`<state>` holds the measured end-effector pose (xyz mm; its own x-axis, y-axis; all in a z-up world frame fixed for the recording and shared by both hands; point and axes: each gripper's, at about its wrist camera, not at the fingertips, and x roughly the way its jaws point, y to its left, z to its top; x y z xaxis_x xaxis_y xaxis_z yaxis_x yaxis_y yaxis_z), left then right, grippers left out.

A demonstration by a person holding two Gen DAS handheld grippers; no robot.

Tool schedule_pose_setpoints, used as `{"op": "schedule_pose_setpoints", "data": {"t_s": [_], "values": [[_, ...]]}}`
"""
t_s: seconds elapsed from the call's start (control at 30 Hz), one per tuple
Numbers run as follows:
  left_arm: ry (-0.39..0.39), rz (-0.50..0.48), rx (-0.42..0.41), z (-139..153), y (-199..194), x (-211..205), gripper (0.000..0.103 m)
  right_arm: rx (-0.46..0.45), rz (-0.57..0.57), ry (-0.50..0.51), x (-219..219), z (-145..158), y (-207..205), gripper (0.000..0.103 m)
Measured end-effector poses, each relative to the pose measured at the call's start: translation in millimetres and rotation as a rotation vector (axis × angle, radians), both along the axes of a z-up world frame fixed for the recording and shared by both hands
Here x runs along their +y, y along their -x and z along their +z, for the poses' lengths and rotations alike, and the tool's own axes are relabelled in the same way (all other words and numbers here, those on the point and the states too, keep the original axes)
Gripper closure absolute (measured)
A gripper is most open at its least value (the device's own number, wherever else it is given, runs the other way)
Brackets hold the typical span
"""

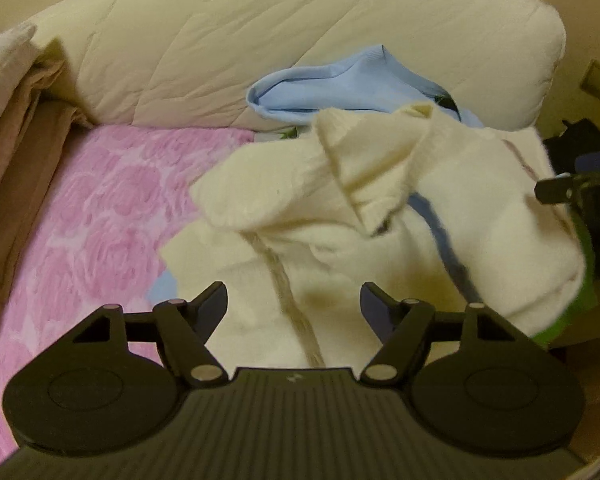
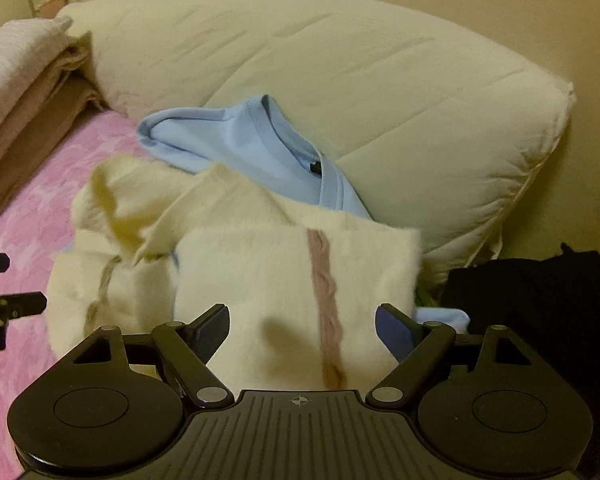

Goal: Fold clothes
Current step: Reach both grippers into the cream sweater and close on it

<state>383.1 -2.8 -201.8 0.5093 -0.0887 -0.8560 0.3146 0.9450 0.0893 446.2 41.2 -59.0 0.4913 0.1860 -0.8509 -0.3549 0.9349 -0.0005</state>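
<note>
A cream knit sweater (image 1: 380, 224) with coloured cable stripes lies crumpled on the pink bedspread (image 1: 80, 216). In the right wrist view the same cream sweater (image 2: 268, 280) lies partly folded, a pinkish stripe running down its top panel. My left gripper (image 1: 294, 304) hovers open just above the sweater's near edge, nothing between its fingers. My right gripper (image 2: 302, 326) is open too, its fingers straddling the sweater's near fold without pinching it. A light blue sweatshirt (image 1: 340, 84) lies behind the sweater against the duvet; it shows again as the blue sweatshirt (image 2: 244, 140) in the right wrist view.
A bulky cream duvet (image 1: 284, 32) fills the back of the bed. Folded beige and brown blankets (image 1: 16, 128) are stacked at the left. A dark garment (image 2: 540, 296) lies at the right, with a green item (image 1: 572, 308) peeking from under the sweater.
</note>
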Motion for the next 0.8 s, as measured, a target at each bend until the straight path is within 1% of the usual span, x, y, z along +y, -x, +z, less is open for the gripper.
{"op": "schedule_pose_setpoints", "data": {"t_s": [0.13,0.23,0.3,0.37,0.43,0.47,0.5,0.53,0.57,0.63,0.67,0.7,0.8], "values": [[-0.064,-0.067,-0.053,-16.6,-24.2,-6.1,0.030,0.024,-0.019,-0.008,1.6,-14.9,-12.5,0.019],[-0.108,-0.124,-0.119,-28.2,-38.8,-13.1,0.029,0.042,-0.033,-0.014,2.8,-26.1,-21.9,0.019],[-0.127,-0.168,-0.157,-35.6,-45.9,-19.4,0.029,0.054,-0.042,-0.018,3.7,-33.6,-28.1,0.019],[-0.131,-0.218,-0.168,-46.0,-50.8,-25.3,0.032,0.066,-0.051,-0.022,4.5,-41.0,-34.3,0.019],[-0.117,-0.266,-0.145,-56.0,-54.7,-30.0,0.062,0.074,-0.055,-0.028,4.7,-47.7,-37.9,0.019],[-0.109,-0.278,-0.128,-60.0,-55.5,-31.6,0.085,0.075,-0.053,-0.032,4.4,-50.5,-38.0,0.021],[-0.104,-0.278,-0.110,-63.2,-55.1,-32.8,0.091,0.074,-0.041,-0.035,4.7,-51.6,-38.0,0.036],[-0.104,-0.274,-0.107,-64.5,-53.1,-33.4,0.092,0.074,-0.028,-0.037,5.0,-52.4,-37.9,0.051],[-0.105,-0.263,-0.118,-62.5,-48.6,-32.9,0.093,0.070,-0.021,-0.038,4.9,-51.2,-37.2,0.057],[-0.092,-0.228,-0.140,-53.7,-37.3,-28.9,0.094,0.050,-0.014,-0.048,2.9,-44.1,-34.5,0.080],[-0.074,-0.200,-0.148,-46.1,-30.2,-24.7,0.094,0.043,-0.015,-0.064,0.5,-38.9,-33.1,0.085],[-0.057,-0.172,-0.156,-38.5,-23.0,-20.4,0.094,0.037,-0.017,-0.082,-2.3,-33.4,-31.7,0.093],[-0.012,-0.091,-0.207,-8.0,6.7,-4.9,0.095,0.022,-0.021,-0.149,-9.7,-15.3,-25.9,0.094]]}}
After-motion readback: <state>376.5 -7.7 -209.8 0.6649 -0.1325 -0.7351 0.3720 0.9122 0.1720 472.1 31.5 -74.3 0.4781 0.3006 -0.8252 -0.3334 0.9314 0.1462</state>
